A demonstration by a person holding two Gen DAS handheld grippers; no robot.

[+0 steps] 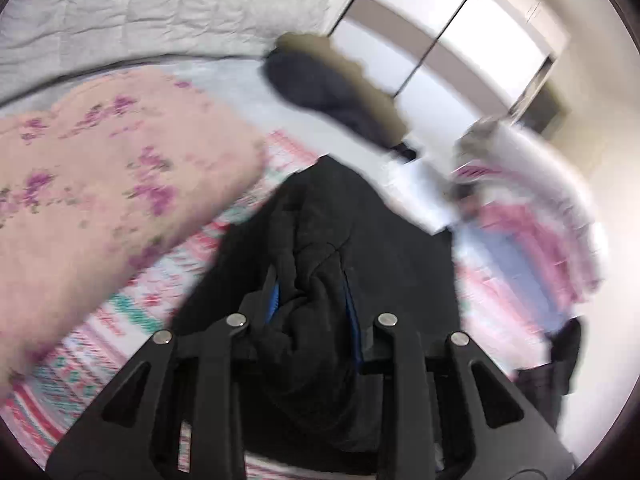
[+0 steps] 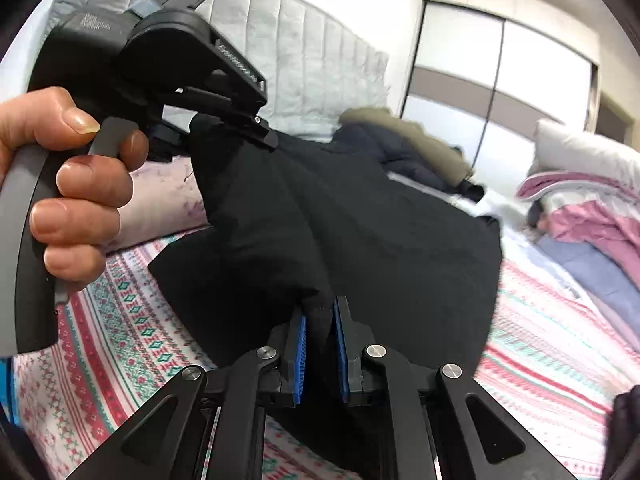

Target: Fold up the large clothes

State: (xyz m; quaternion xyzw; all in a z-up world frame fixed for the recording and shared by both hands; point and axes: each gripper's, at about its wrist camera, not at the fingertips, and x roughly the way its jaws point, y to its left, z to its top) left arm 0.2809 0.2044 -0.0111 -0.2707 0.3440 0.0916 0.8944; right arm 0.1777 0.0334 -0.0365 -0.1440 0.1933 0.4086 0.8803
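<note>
A large black garment (image 2: 360, 232) is held up over a patterned bedspread (image 2: 132, 320). My right gripper (image 2: 320, 332) is shut on a bunched edge of it between its blue pads (image 2: 299, 344). My left gripper (image 1: 312, 292) is shut on another bunched edge of the black garment (image 1: 320, 240), which hides most of its blue pads. In the right wrist view the left gripper (image 2: 224, 120) shows at upper left, held by a hand (image 2: 72, 184), clamping the garment's far corner. The cloth hangs stretched between the two grippers.
A pink floral pillow (image 1: 100, 184) lies at the left. A dark coat with a tan fur hood (image 2: 404, 140) lies further back on the bed. A pile of pink, white and blue clothes (image 2: 588, 208) is at the right. A quilted headboard (image 2: 320, 48) and wardrobe doors (image 2: 500, 80) stand behind.
</note>
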